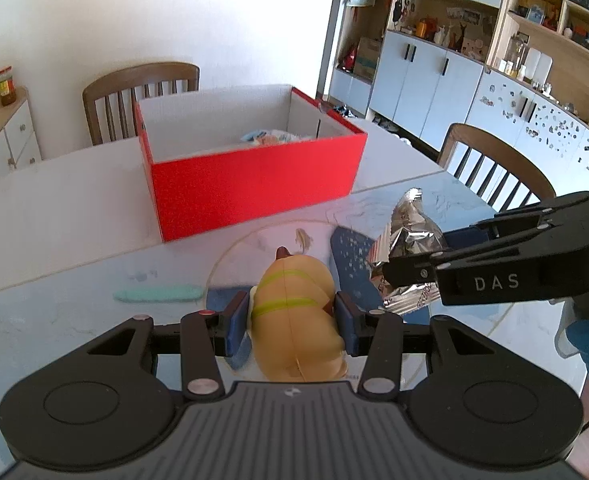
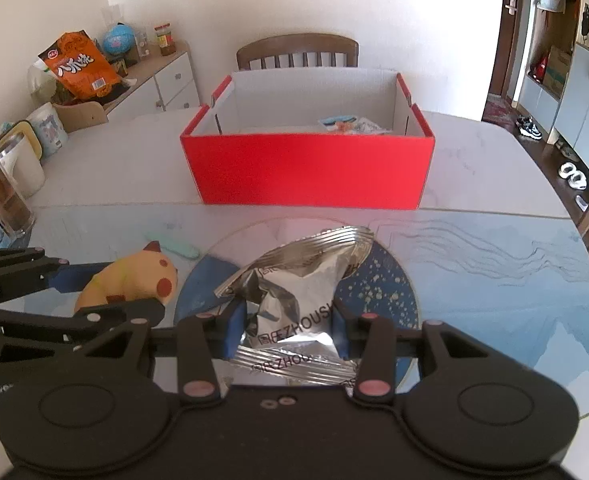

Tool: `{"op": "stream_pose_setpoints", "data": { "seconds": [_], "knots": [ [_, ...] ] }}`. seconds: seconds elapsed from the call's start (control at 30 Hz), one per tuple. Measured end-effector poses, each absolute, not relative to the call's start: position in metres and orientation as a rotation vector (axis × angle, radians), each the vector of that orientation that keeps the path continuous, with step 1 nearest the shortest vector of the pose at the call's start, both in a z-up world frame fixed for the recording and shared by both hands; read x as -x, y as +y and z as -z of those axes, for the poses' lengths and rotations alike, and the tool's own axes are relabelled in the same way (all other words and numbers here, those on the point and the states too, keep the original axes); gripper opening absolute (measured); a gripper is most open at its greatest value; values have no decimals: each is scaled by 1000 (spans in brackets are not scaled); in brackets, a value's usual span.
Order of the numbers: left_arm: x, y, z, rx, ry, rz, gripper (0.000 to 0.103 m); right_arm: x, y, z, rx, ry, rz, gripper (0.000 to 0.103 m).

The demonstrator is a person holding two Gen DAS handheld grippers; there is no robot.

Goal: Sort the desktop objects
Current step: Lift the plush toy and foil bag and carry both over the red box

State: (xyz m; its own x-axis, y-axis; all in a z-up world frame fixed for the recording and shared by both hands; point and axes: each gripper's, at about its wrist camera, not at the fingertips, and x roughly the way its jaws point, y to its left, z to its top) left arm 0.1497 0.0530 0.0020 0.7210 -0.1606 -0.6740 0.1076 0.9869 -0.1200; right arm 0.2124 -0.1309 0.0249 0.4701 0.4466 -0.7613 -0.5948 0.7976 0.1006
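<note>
A soft yellow plush toy with red cheeks and thin green bands (image 1: 294, 312) is clamped between the blue pads of the left gripper (image 1: 292, 320), the jaws closed against its sides. A crinkled silver foil snack packet printed with dark lettering (image 2: 294, 300) is pinched in the same way by the right gripper (image 2: 290, 330) — the jaws pressed in on both of its edges. Both objects are held low over the pale marble-patterned table (image 2: 494, 272), above a round blue speckled mat (image 2: 382, 284), the toy just to the left of the packet. An open red cardboard box with a white interior (image 2: 310, 172) is set on the table beyond them, and a small printed packet (image 2: 350, 124) is seen lying inside it. A flat mint-green strip (image 1: 158, 293) lies on the table to the left of the toy.
</note>
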Motion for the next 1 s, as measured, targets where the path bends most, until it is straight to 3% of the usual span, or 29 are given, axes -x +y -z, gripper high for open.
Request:
{"op": "stream_pose_setpoints", "data": {
  "seconds": [1.0],
  "knots": [
    [-209,53,-67,86,640,80,45,-264,-135,-89,171,765,-656,43]
  ]
}}
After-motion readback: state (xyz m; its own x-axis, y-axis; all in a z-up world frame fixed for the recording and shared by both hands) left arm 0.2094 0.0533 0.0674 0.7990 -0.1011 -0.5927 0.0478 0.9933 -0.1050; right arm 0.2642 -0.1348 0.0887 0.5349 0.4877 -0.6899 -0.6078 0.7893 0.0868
